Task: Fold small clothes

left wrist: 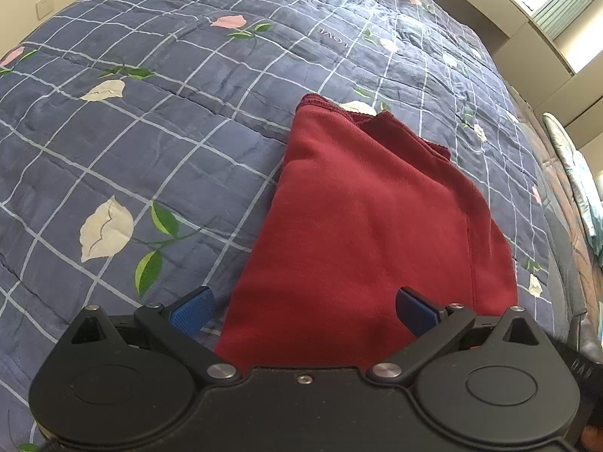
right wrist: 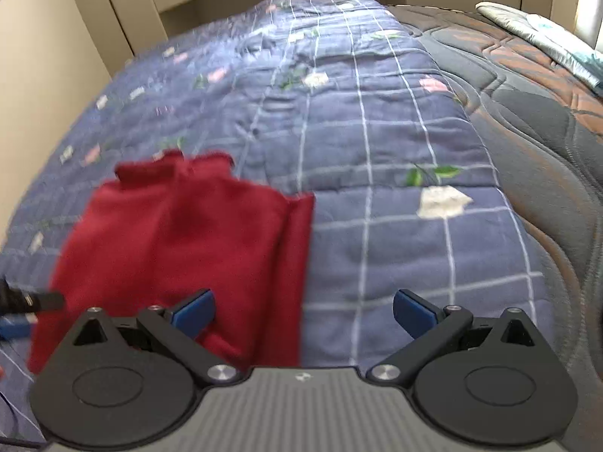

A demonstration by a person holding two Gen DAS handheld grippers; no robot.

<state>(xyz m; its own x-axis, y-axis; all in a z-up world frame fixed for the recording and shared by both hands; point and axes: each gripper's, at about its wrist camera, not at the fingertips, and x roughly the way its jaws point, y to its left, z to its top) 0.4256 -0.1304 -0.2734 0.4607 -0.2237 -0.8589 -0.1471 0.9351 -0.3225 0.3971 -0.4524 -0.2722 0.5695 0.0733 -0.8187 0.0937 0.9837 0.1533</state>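
A dark red garment (left wrist: 361,226) lies folded into a narrow stack on the blue checked quilt (left wrist: 150,143). My left gripper (left wrist: 303,309) hangs open above the garment's near end, blue pads wide apart and gripping nothing. In the right wrist view the same red garment (right wrist: 188,241) lies at lower left, blurred. My right gripper (right wrist: 303,309) is open over the garment's right edge and the bare quilt (right wrist: 395,173), with nothing held. The tip of the left gripper (right wrist: 34,303) shows at the far left edge.
The quilt carries flower prints and ends at a dark quilted mattress (right wrist: 527,120) on the right. A light folded cloth (right wrist: 539,34) lies at the far right. Beige wall and cabinet fronts (right wrist: 124,11) stand behind the bed.
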